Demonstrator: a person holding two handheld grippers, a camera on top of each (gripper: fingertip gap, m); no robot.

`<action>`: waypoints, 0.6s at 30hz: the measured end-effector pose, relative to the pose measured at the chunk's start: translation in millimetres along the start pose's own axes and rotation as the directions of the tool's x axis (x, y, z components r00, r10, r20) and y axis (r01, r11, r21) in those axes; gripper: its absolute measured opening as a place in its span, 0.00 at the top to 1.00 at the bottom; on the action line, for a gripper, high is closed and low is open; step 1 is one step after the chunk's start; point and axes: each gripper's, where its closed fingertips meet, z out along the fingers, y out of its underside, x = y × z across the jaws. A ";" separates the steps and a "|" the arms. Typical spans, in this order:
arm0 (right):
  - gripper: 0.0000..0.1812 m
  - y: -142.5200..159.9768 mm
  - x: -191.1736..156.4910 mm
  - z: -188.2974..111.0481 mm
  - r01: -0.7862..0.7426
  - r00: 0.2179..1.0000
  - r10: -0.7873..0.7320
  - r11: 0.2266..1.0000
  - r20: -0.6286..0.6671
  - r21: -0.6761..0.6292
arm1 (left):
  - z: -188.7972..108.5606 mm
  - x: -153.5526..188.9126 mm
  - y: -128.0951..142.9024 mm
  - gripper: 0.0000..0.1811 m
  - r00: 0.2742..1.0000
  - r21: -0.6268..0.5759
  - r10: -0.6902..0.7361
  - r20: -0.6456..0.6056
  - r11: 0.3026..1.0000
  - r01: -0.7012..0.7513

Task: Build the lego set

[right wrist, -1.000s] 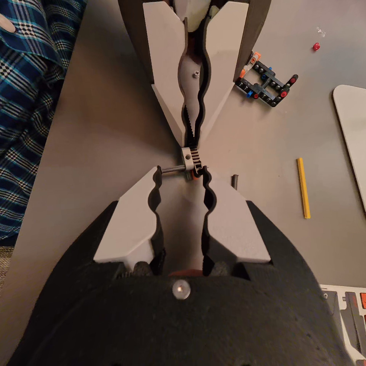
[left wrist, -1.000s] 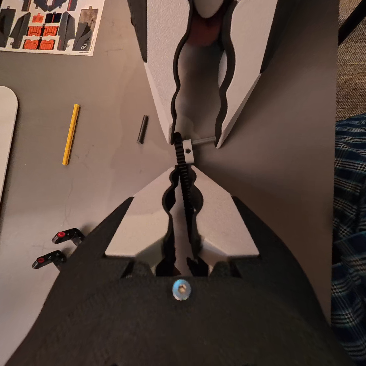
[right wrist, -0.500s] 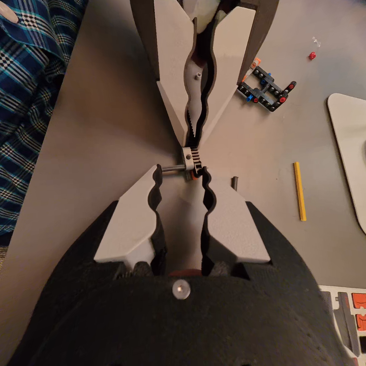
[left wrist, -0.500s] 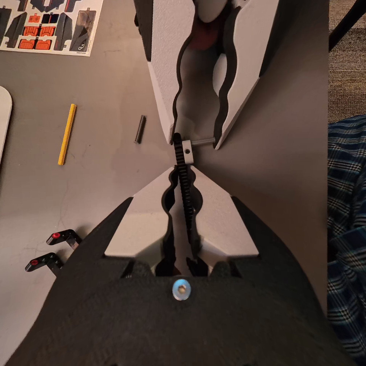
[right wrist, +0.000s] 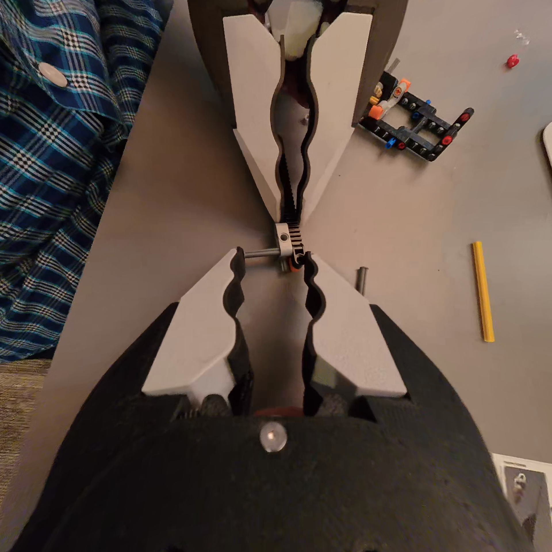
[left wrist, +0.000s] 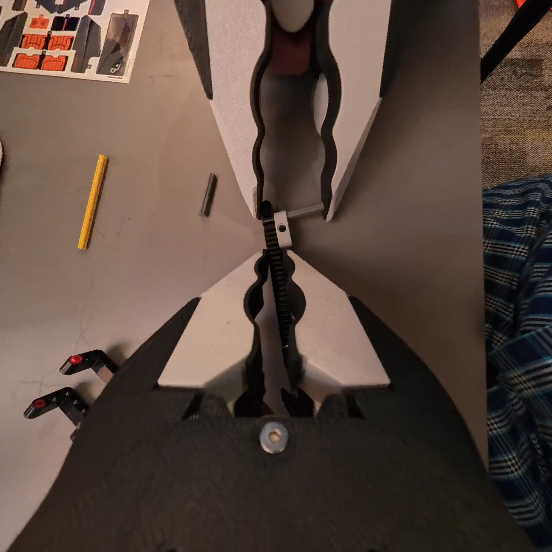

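Two grippers meet tip to tip over the grey table (left wrist: pixel 149 298). The left gripper (left wrist: pixel 276 257) is squeezed closed on a long black toothed bar (left wrist: pixel 279 286), which runs between its fingers and sticks out past the tips. A small grey block (left wrist: pixel 282 228) sits on the far end of that bar, just past the left fingertips. A thin grey pin (right wrist: pixel 261 254) pokes sideways out of the block. The right gripper (right wrist: pixel 273 257) has its fingers partly apart, with the pin's free end at one fingertip and the bar's end at the other. It seems to be pinching the pin into the block. If it squeezes a bit crooked, the pin could tip and jam, or pop out and roll away. The bar could also slide or twist in the left fingers, because it is thin and held by its edges. I cannot tell how deep the pin sits in the block. A small orange piece (right wrist: pixel 294 268) peeks out under the block, mostly hidden. Off to the side of the fingers lie a yellow stick (left wrist: pixel 92 201) and a short dark pin (left wrist: pixel 208 194). A black frame (right wrist: pixel 418 131) lies partly behind the left gripper. The sticker sheet (left wrist: pixel 68 38) is cut off at the picture edge.
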 end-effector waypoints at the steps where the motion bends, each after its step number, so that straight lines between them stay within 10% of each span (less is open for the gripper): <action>1: 0.79 -0.5 0.0 -0.3 -0.018 1.000 0.018 1.000 0.018 0.004 | 0.0 -0.1 0.1 0.96 1.000 0.000 -0.002 0.000 1.000 0.002; 18: 0.81 0.6 -1.0 0.1 0.013 0.999 -0.013 1.000 -0.030 -0.008 | -2.5 -1.4 1.5 0.87 0.999 -0.010 -0.024 -0.028 1.000 0.023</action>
